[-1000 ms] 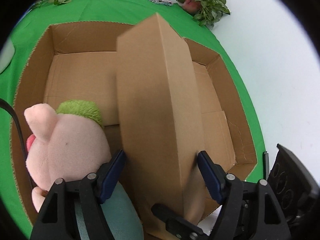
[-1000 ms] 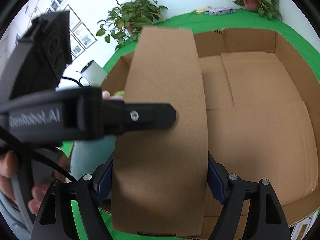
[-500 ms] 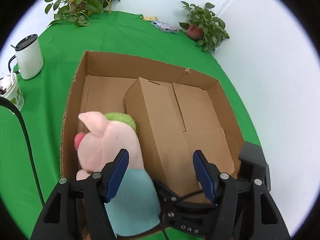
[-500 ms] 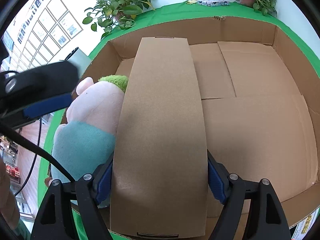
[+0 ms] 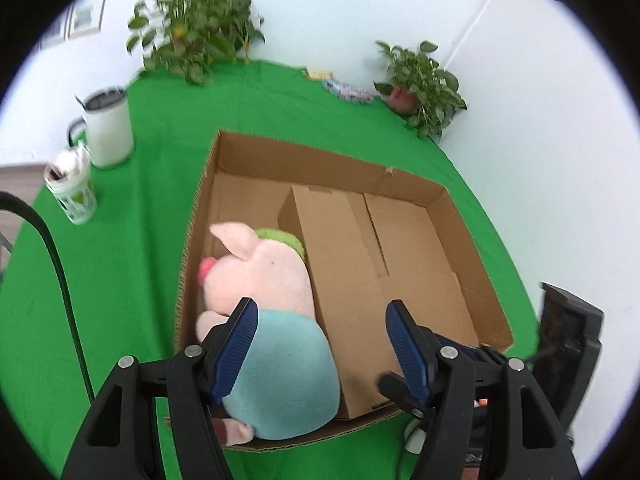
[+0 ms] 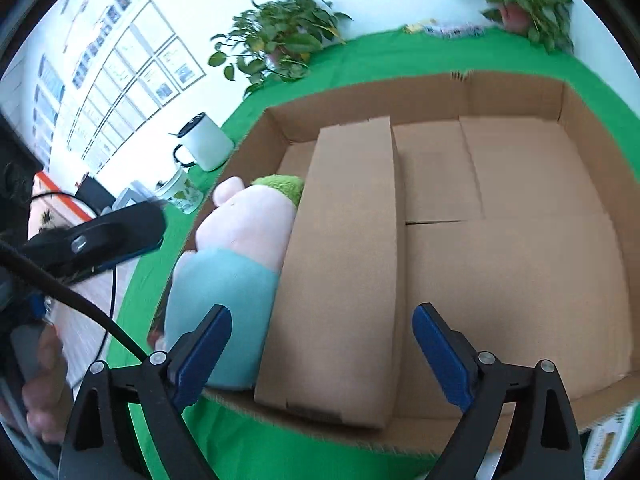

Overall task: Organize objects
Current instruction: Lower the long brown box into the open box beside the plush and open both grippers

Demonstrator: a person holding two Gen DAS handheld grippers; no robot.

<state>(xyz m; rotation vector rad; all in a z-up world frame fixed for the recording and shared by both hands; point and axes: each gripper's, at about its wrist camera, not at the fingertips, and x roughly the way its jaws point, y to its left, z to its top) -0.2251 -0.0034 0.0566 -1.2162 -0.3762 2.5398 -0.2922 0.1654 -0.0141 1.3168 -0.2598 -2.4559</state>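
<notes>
A long closed cardboard box (image 5: 340, 280) lies inside a large open cardboard carton (image 5: 472, 280), next to a pink plush pig (image 5: 256, 280) in a teal shirt on the carton's left side. The same long box (image 6: 344, 264), pig (image 6: 244, 232) and carton (image 6: 520, 96) show in the right wrist view. My left gripper (image 5: 322, 344) is open and empty above the carton's near edge. My right gripper (image 6: 322, 348) is open and empty, raised over the near end of the long box.
The carton sits on a green tablecloth (image 5: 120, 272). A white mug (image 5: 108, 128) and a paper cup (image 5: 72, 188) stand to the left. Potted plants (image 5: 196, 40) (image 5: 420, 80) stand at the back by the white wall. The carton's right half holds nothing.
Both grippers let go of the long box and pulled back and up. The box, held upright a second ago, now lies flat in the carton beside the pig.
</notes>
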